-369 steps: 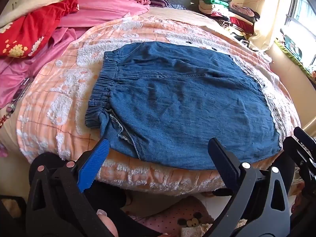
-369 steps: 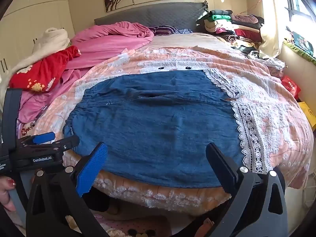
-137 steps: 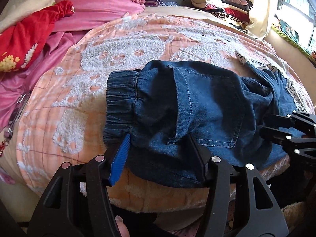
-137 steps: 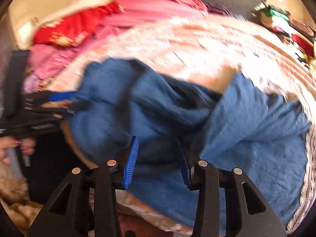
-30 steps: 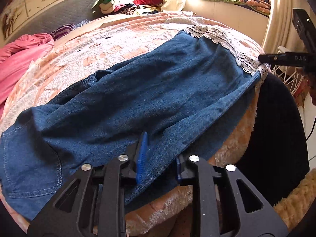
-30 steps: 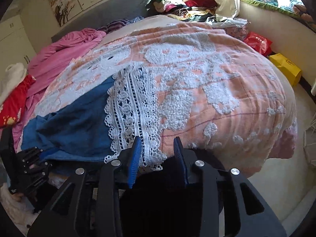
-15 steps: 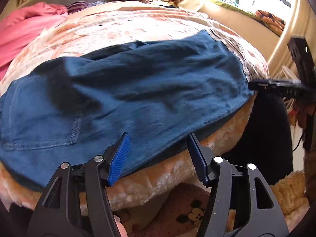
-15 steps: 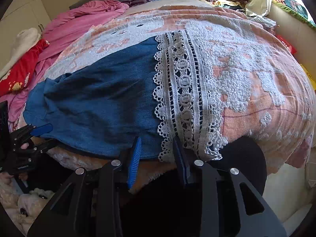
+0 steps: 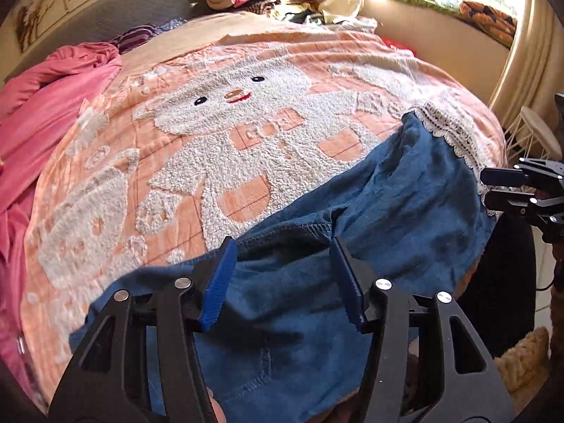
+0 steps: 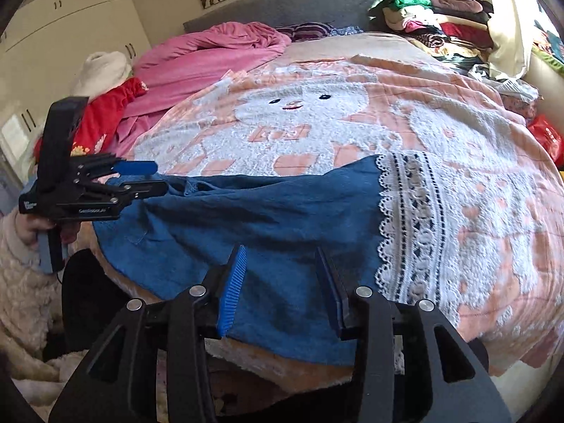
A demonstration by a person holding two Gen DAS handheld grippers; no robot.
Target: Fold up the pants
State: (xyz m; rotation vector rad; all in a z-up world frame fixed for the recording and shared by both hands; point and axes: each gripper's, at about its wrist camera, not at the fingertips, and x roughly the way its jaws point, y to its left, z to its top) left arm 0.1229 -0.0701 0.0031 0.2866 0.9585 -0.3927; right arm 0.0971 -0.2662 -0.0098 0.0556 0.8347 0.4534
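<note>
The blue denim pants with a white lace hem lie folded lengthwise along the near edge of the bed; they also show in the left wrist view. My left gripper is open above the waist end, near a fold, holding nothing. It also shows in the right wrist view. My right gripper is open over the middle of the pants near the bed edge, holding nothing. It shows at the lace end in the left wrist view.
The pants lie on a peach blanket with a white bear pattern. A pink duvet and red cloth lie at the far left. Folded clothes are stacked at the far right. A white wire basket stands beside the bed.
My right gripper has opened, let go of the lace hem and shifted left over the denim. My left gripper has moved forward over the waist end. The pants lie closer to the bed's edge.
</note>
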